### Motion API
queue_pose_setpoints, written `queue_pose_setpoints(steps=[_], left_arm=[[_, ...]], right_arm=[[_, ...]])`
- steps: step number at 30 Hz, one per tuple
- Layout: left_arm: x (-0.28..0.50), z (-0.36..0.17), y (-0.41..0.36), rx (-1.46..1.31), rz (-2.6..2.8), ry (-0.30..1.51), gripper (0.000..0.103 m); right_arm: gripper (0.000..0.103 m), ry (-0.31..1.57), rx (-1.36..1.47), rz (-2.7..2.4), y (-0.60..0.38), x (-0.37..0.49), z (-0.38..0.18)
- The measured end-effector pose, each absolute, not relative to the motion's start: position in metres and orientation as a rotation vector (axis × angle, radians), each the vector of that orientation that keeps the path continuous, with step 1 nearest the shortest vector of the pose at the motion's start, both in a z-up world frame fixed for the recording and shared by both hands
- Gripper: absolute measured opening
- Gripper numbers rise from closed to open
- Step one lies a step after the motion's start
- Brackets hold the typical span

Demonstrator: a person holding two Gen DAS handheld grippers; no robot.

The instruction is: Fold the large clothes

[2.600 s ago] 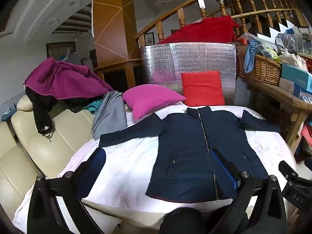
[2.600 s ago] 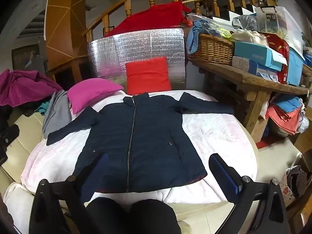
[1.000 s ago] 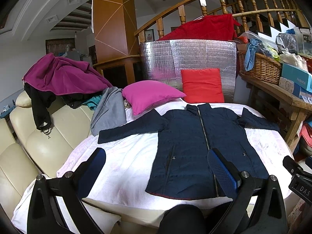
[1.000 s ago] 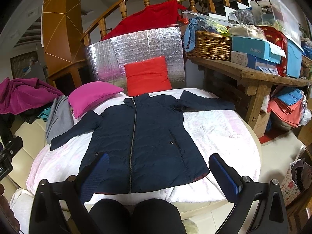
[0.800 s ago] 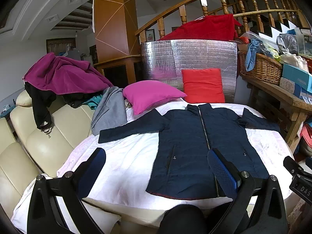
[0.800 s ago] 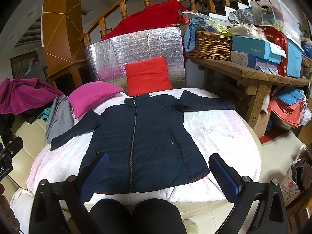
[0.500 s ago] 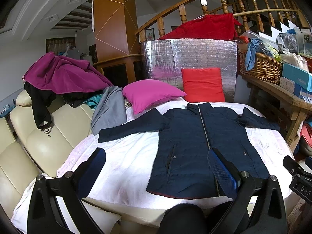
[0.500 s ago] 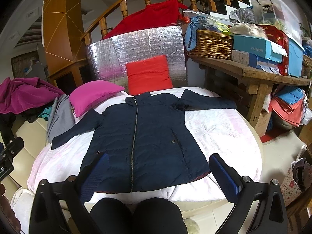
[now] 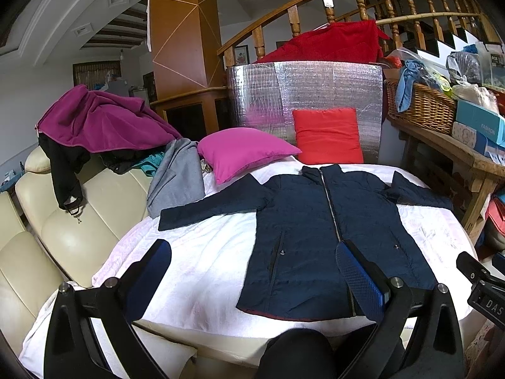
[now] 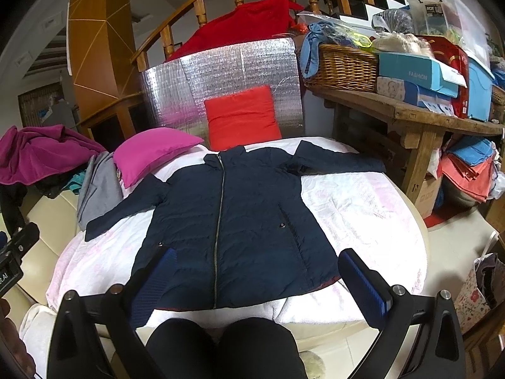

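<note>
A dark navy zip-up jacket (image 9: 318, 221) (image 10: 233, 221) lies flat and face up on a white cloth, zipped, both sleeves spread out to the sides, collar at the far end. My left gripper (image 9: 252, 268) hangs open above the near hem, offset to the left, holding nothing. My right gripper (image 10: 255, 278) is open too, above the near hem, its left finger over the jacket's lower left corner. A person's dark-clad knees (image 10: 221, 344) show below the table's near edge.
The round table's white cloth (image 10: 363, 214) has bare room right of the jacket. A pink cushion (image 9: 243, 151) and a red cushion (image 9: 328, 135) stand at the far side. Cream sofa (image 9: 79, 227) with piled clothes at left; wooden bench (image 10: 419, 117) with basket and boxes at right.
Both grippers have stayed open and nearly still, with only slight drift of the views. The jacket has not moved.
</note>
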State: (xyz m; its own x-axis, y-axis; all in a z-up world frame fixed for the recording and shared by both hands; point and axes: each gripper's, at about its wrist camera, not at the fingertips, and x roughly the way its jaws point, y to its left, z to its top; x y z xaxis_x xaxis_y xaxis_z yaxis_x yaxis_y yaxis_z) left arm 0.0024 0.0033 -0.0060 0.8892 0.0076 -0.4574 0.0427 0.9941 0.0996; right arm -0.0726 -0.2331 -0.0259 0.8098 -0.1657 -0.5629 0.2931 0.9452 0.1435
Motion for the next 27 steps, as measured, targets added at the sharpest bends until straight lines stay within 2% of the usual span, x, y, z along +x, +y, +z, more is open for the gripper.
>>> queue_pose_setpoints(steps=[18,24,27], left_arm=[[0.011,-0.007,-0.001,0.108,-0.019,0.487,0.103],[0.041,-0.011,-0.016,0.133,-0.026,0.523,0.103],[0.081,-0.024,-0.027,0.121,-0.072,0.610,0.103]], right_arm=[[0.103,0.589,0.238,-0.250,-0.241,-0.064,-0.028],[0.103,0.579,0.263,-0.265,-0.265,-0.046,-0.027],[0.103,0.549,0.301,-0.252,-0.292,-0.033,-0.026]])
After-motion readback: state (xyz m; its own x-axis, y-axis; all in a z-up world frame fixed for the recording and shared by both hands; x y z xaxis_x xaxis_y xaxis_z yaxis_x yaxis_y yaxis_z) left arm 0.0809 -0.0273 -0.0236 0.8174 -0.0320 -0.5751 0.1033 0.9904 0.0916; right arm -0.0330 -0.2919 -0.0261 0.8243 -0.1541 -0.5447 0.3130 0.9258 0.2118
